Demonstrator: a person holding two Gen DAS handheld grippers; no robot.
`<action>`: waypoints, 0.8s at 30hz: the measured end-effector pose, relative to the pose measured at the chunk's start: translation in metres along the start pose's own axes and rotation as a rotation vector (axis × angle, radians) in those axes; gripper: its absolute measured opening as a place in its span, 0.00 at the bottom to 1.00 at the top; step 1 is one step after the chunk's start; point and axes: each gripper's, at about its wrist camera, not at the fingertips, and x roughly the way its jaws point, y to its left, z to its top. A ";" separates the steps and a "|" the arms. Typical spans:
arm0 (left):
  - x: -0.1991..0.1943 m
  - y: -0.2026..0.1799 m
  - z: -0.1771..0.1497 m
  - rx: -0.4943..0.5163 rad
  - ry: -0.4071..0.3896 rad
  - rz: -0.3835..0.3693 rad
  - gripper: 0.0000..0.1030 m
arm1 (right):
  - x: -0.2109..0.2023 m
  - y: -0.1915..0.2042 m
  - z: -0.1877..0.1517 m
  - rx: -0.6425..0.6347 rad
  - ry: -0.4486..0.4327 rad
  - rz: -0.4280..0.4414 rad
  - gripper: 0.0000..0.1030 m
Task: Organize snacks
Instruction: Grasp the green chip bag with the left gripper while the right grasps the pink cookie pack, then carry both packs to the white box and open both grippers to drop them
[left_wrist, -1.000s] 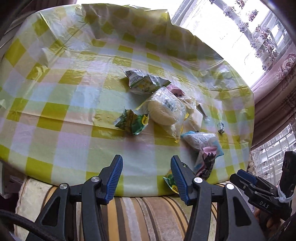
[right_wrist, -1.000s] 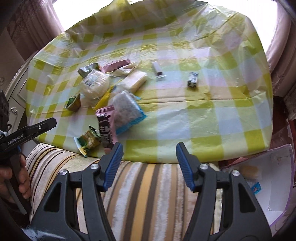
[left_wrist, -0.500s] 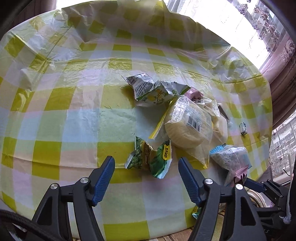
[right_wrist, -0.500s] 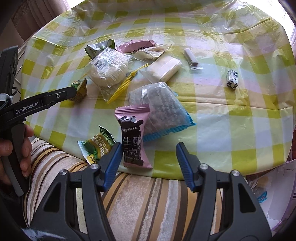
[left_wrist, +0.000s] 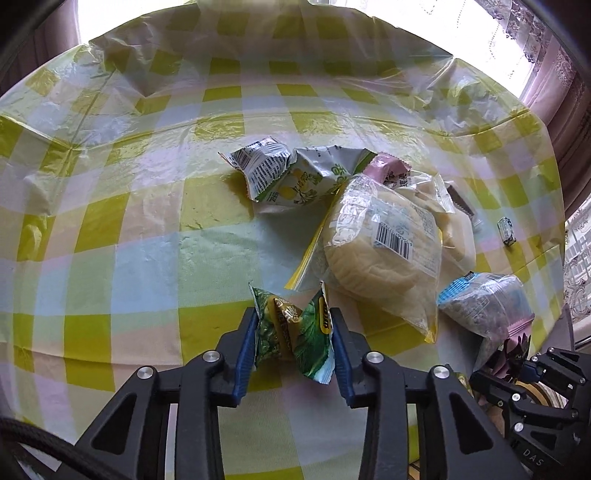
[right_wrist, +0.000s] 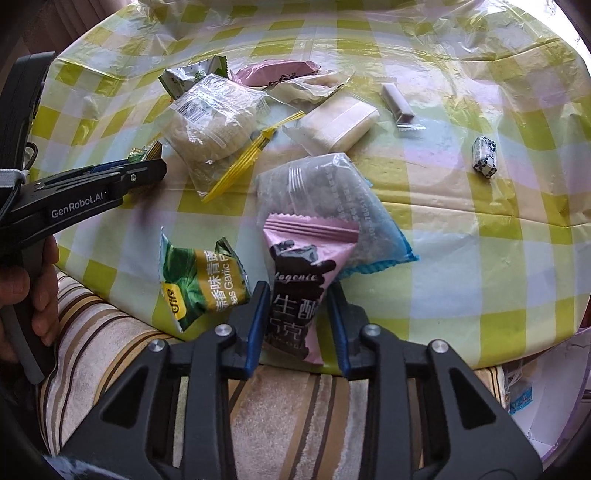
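currently: left gripper (left_wrist: 294, 334) closing on green pea packet (left_wrist: 291, 332), right gripper (right_wrist: 297, 317) closing on pink sachet (right_wrist: 301, 288); pinch mid-wrapper, lift straight up.

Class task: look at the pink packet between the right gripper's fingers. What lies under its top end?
Under the pink packet lies a clear grey snack bag with blue edges, on the checked tablecloth. The bag's near corner is covered by the packet, so it cannot be seen.

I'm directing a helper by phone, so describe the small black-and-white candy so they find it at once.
Start at the table with the yellow-green checked cloth and the snack pile on it. Look right, past the slim white bar. The black-and-white candy lies alone there, touching nothing. It is the smallest piece and the only one with a checkered black-and-white wrapper.
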 end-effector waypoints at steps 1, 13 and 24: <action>-0.001 0.000 0.000 0.001 -0.003 0.006 0.37 | 0.000 0.000 0.000 0.002 0.002 0.000 0.20; -0.027 -0.016 -0.002 0.035 -0.061 0.141 0.35 | -0.017 0.003 0.002 -0.006 -0.056 -0.011 0.19; -0.051 -0.077 -0.001 0.114 -0.115 0.107 0.35 | -0.052 -0.019 -0.011 0.046 -0.136 -0.022 0.19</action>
